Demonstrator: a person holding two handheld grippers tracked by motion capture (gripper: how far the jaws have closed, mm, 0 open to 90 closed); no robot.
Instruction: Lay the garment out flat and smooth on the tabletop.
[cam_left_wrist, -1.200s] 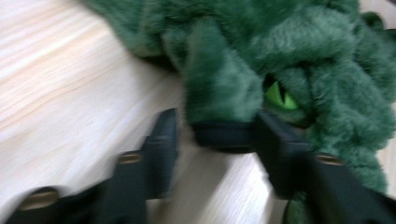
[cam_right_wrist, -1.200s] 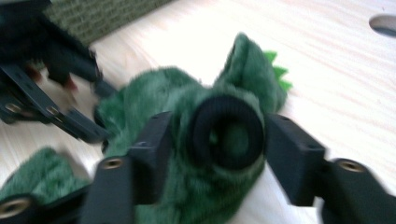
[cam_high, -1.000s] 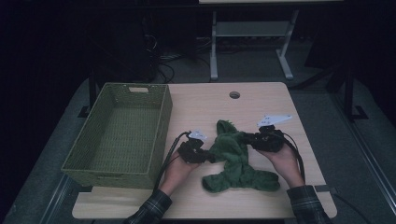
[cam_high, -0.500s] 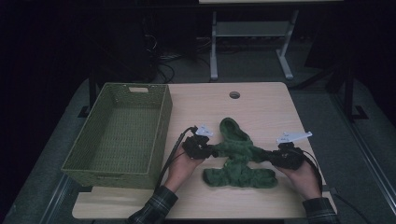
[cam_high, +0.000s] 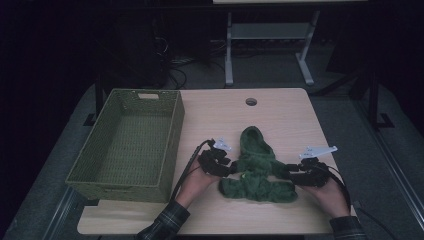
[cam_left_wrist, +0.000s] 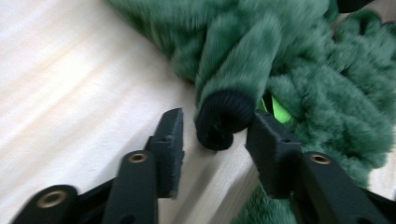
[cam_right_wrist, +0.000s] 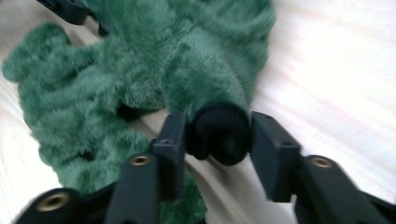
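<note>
A fuzzy green garment (cam_high: 255, 165) lies spread on the wooden table (cam_high: 280, 115), its two sleeves stretched out sideways. My left gripper (cam_high: 231, 167) is at the left sleeve's end. Its jaws have just been opening, and the black cuff (cam_left_wrist: 219, 123) lies loose between them with a gap on one side (cam_left_wrist: 215, 130). My right gripper (cam_high: 290, 172) is at the right sleeve's end. Its jaws have also just been opening, and that sleeve's black cuff (cam_right_wrist: 219, 133) sits between the parted pads (cam_right_wrist: 217, 126). Both grippers rest low on the tabletop.
A green woven basket (cam_high: 172, 145) stands at the table's left, close beside my left hand. A round cable hole (cam_high: 251, 101) is in the far part of the tabletop. A metal stand (cam_high: 270, 35) is on the floor beyond the table.
My right gripper has moved right and toward the front edge, pulling the right sleeve out. The garment lies flatter and wider. My left gripper has stayed in place.
</note>
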